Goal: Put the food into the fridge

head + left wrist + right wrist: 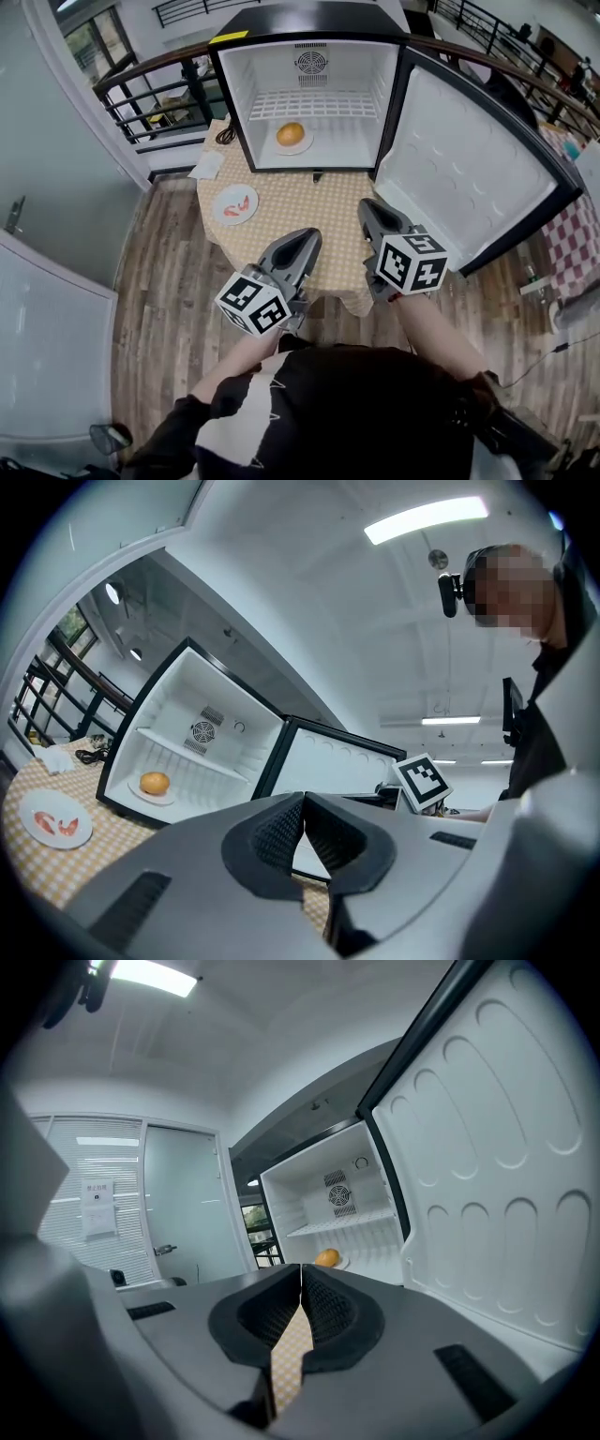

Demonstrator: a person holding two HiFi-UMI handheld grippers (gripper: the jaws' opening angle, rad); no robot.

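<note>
A small black fridge (pixel 309 33) stands open on the checkered table (pixel 300 202), its door (pixel 469 178) swung out to the right. On the fridge floor sits an orange bun on a white plate (pixel 291 136), which also shows as the bun (pixel 155 783) in the left gripper view and the bun (pixel 326 1257) in the right gripper view. A second white plate with reddish food (pixel 234 203) lies on the table left of the fridge, seen too as the plate (pixel 56 822). My left gripper (pixel 312 234) and right gripper (pixel 366 208) hover side by side over the table's near edge, both shut and empty.
A white napkin (pixel 206 166) and a dark cable (pixel 225 134) lie at the table's far left. A curved railing (pixel 150 70) runs behind the fridge. Wooden floor (pixel 159 281) surrounds the table; a red checkered cloth (pixel 572 244) is at the right.
</note>
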